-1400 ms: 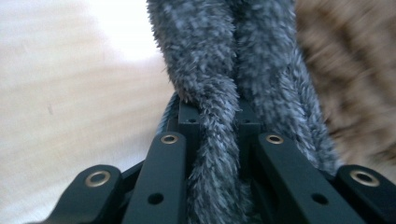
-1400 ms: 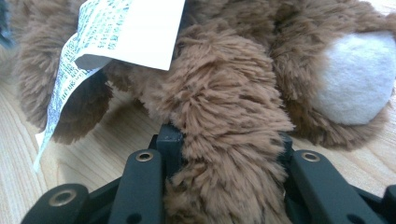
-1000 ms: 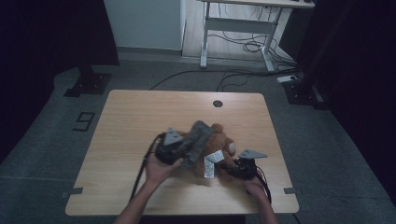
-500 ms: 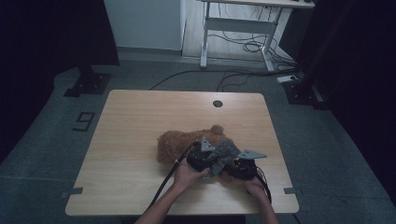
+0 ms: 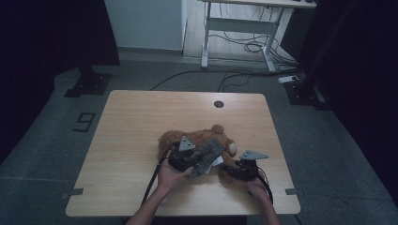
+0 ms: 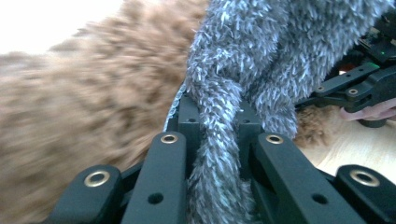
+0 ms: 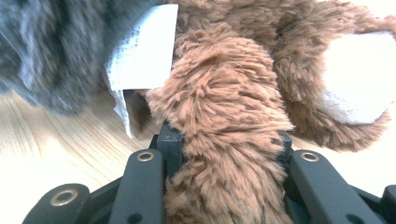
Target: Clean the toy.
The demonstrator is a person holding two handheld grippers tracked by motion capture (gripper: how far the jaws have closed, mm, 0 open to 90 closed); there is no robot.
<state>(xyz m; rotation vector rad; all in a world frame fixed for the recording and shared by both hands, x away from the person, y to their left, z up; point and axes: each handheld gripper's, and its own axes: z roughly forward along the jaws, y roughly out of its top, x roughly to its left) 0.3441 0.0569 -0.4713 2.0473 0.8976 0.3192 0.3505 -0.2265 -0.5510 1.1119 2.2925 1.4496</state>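
High view first: a wooden bench takes up the middle of the frame, and a brown teddy bear lies on it a little right of centre, near the lower edge. A grey fuzzy garment lies draped over the bear's lower right part, with a white tag showing at its edge. The left gripper sits on the bear at centre, the person's hand behind it, and the right gripper sits just right of it at the bear's lower right. A second ago the left gripper and the grey garment were farther left over the bear; half a second ago they were farther right, close against the right gripper; now they sit between those two places. The right gripper is in the same place in all three pictures.

Left gripper view: the left gripper is clamped tight on a narrow fold of the grey garment, which rises through the centre and spreads across the upper right. The bear's brown fur lies on the left.

Right gripper view: the right gripper grips a thick brown limb of the bear at centre. The white tag hangs at upper left beside the blurred grey garment.
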